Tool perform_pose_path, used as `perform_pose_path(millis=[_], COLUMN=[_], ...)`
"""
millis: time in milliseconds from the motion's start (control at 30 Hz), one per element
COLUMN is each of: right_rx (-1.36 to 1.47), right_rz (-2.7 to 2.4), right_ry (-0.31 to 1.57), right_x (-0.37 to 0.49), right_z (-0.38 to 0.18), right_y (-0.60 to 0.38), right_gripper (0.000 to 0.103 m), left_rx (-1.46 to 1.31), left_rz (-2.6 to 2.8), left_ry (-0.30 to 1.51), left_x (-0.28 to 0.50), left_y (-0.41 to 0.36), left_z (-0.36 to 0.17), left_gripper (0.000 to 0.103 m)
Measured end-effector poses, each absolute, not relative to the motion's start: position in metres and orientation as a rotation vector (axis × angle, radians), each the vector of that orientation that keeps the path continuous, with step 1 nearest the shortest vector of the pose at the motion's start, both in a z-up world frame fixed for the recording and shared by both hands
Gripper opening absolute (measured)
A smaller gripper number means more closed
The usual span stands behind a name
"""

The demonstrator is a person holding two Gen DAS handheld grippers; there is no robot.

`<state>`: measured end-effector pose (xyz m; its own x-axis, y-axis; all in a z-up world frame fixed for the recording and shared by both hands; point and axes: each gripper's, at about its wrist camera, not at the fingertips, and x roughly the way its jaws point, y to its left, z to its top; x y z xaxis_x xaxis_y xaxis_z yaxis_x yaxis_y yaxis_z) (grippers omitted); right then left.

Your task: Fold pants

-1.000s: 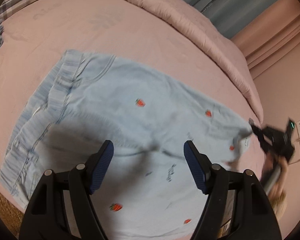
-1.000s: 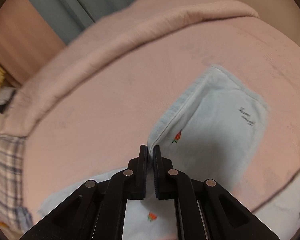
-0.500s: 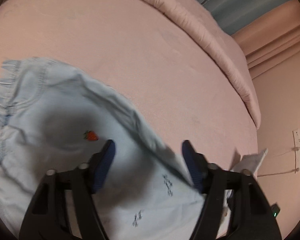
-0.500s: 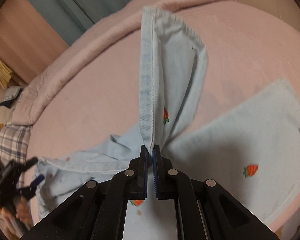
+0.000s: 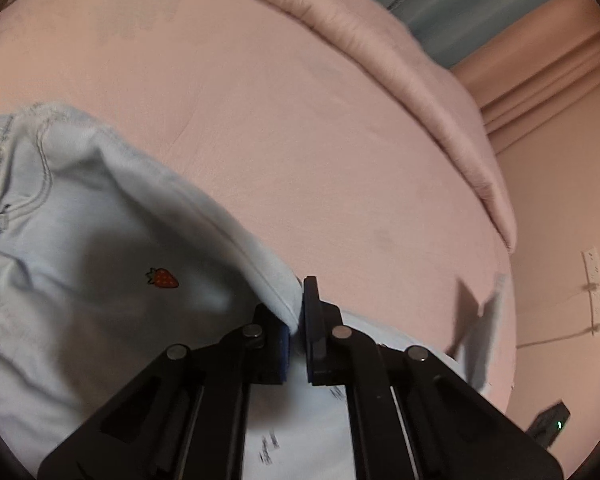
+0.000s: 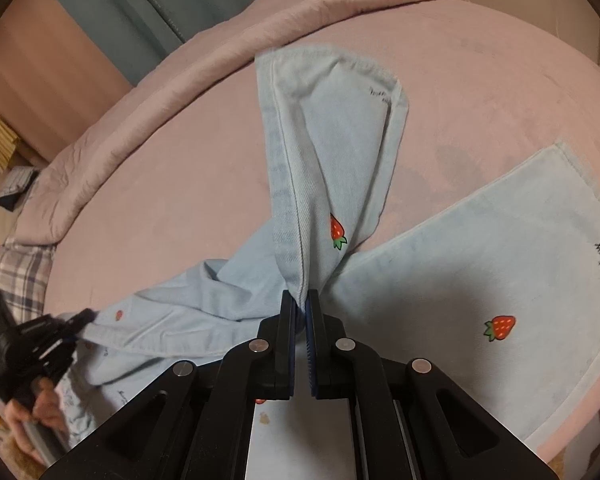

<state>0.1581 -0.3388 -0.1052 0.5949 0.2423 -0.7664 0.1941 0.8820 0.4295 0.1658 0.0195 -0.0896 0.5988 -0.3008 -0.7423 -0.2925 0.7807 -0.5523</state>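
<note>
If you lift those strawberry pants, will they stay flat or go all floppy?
Probably floppy: the pants sag and crease where the right gripper pinches them. Likely light too, since the left gripper, having just closed, holds an edge by a small pinch.

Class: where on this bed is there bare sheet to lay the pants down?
Bare sheet lies between the pants and the rolled duvet. The near side is crowded: the flat leg, bunched cloth, both grippers.

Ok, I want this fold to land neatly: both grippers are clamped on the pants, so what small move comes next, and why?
Probably carry the raised leg across onto the flat one. The left gripper has just closed on the pants edge near the waistband; the right gripper pinches the lifted leg's seam. With both ends held, the fabric should travel together.
</note>
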Motion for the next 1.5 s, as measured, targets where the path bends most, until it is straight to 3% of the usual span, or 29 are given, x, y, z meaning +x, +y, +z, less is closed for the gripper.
perform_pose_path(millis=[300,567,733,800,900,1067,1200,1500], right_rx=[0.501,0.465,0.460,0.464,0.472,0.474,0.458,0.423], right_rz=[0.033,-0.002,-0.018,-0.029,-0.034,-0.031,-0.030,-0.023], right_ry=[0.851,0.877,0.943,0.957,0.958,0.957,0.949,0.921], right_x=[0.134,0.114,0.112,0.113,0.115,0.116,0.113,0.102], right_z=[-0.072,-0.083,-0.105,-0.110,-0.112,-0.111,-0.109,-0.090], right_y=[-0.350,-0.349,-0.348,-0.347,-0.348,-0.349,-0.349,-0.353], right_gripper=[0.006,0.006,0.006,0.006,0.006,0.006,0.006,0.006], left_rx=[-0.615,-0.638,-0.698,-0.710,-0.725,-0.839,-0.867,-0.753], left_rz=[-0.124,-0.132,-0.100,-0.056,0.037,0.116,0.135,0.069], left_ry=[0.837,0.949,1.024,1.024,0.980,0.960,0.939,0.979], left_x=[0.074,0.019,0.015,0.016,0.009,0.004,0.003,-0.028], left_y=[-0.002,-0.017,-0.008,0.000,0.022,0.064,0.083,0.063], left_z=[-0.035,-0.077,-0.106,-0.107,-0.102,-0.108,-0.106,-0.078], left_gripper=[0.004,0.006,0.016,0.034,0.048,0.045,0.016,0.015])
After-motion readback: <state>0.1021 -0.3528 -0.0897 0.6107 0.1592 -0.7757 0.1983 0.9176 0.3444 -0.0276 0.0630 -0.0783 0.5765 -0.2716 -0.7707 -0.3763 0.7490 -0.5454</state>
